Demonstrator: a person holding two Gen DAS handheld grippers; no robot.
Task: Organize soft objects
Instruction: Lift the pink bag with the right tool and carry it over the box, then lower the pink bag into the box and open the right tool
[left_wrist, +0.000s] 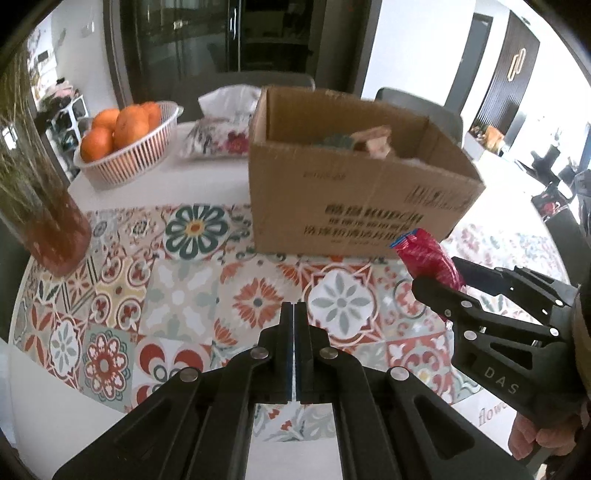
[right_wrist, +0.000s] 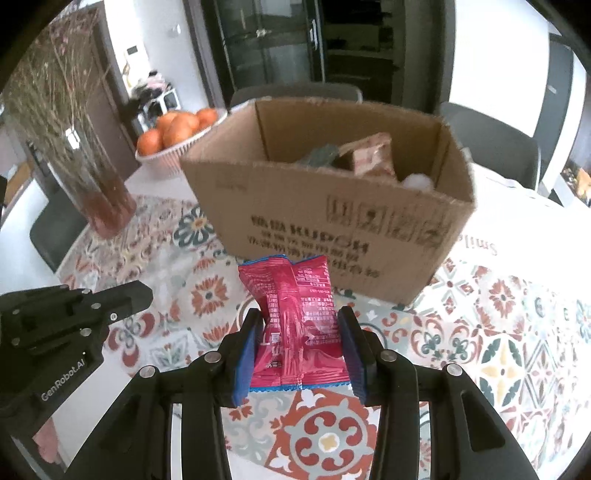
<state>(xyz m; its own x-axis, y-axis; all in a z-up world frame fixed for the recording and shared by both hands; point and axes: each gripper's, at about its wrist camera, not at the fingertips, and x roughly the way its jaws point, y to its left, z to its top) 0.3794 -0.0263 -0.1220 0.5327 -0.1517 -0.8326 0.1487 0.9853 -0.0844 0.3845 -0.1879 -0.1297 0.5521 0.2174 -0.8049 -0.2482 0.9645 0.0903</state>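
The right hand-held gripper (right_wrist: 297, 347) is clamping a red snack packet (right_wrist: 295, 325) near the cardboard box (right_wrist: 314, 221); the left hand-held gripper (left_wrist: 294, 314) is hovering, pressed closed and empty.

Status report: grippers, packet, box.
Left hand-held gripper shut, empty. Right hand-held gripper shut on red packet, short of the box. Path to the box clear.

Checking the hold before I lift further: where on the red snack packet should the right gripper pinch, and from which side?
Keep the pinch across the puffy middle of the red snack packet, as the right gripper has it now, coming from the near sealed end. The crimped ends are thin and slippery; the waist yields and fills the pads.
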